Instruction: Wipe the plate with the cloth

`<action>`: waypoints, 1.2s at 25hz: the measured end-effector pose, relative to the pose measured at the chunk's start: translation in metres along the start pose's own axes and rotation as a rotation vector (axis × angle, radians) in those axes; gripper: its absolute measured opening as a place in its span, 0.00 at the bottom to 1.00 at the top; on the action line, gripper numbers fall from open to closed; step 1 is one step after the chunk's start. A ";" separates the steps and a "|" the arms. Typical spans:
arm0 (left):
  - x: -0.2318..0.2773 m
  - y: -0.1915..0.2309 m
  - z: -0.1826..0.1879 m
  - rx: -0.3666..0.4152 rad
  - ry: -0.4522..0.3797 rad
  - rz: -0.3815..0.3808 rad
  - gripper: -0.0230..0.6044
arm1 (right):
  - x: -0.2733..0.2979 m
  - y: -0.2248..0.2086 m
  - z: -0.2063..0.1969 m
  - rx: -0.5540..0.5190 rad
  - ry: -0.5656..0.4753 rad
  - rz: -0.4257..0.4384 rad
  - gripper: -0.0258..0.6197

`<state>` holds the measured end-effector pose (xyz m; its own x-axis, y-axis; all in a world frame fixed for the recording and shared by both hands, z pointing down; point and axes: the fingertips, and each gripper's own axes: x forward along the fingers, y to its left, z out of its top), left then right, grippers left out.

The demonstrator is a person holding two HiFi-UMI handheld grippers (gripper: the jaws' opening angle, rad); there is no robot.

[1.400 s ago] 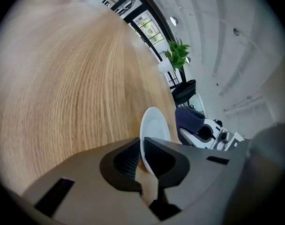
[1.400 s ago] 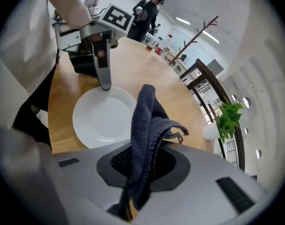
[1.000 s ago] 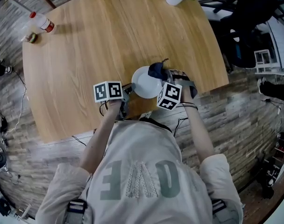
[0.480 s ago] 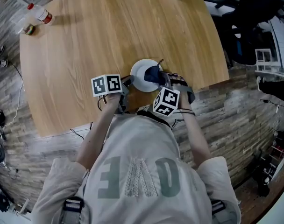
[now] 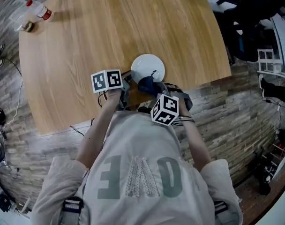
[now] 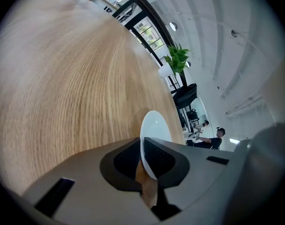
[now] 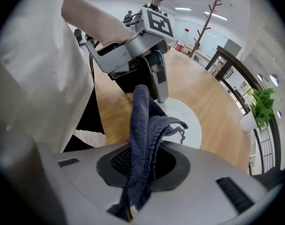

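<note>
Two grippers meet at the plate. The left gripper [image 6: 145, 159] pinches the white plate [image 6: 155, 128] by its rim, and the right gripper [image 7: 141, 170] clamps the dark blue cloth [image 7: 143, 121]. The cloth is bunched over the plate's near edge, on the wooden table [image 5: 86, 41].

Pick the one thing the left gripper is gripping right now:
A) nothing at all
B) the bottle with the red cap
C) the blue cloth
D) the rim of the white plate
D: the left gripper view shows the plate caught by its rim in the closed left gripper, while the cloth is clamped in the right gripper.
</note>
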<state>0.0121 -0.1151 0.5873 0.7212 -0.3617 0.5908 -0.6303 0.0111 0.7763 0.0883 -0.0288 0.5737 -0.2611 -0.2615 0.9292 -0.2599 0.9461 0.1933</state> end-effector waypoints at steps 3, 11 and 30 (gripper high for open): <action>0.000 0.000 -0.001 -0.001 -0.001 -0.001 0.09 | -0.002 -0.002 0.000 0.002 -0.003 0.007 0.13; 0.000 0.001 -0.001 0.000 0.000 -0.003 0.09 | 0.000 -0.106 -0.010 0.033 0.053 -0.203 0.13; 0.001 -0.002 -0.002 0.004 -0.002 0.004 0.09 | 0.021 -0.114 -0.021 -0.068 0.179 -0.285 0.13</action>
<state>0.0143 -0.1136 0.5867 0.7182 -0.3637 0.5932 -0.6342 0.0085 0.7731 0.1322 -0.1377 0.5780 -0.0175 -0.4854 0.8741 -0.2348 0.8518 0.4683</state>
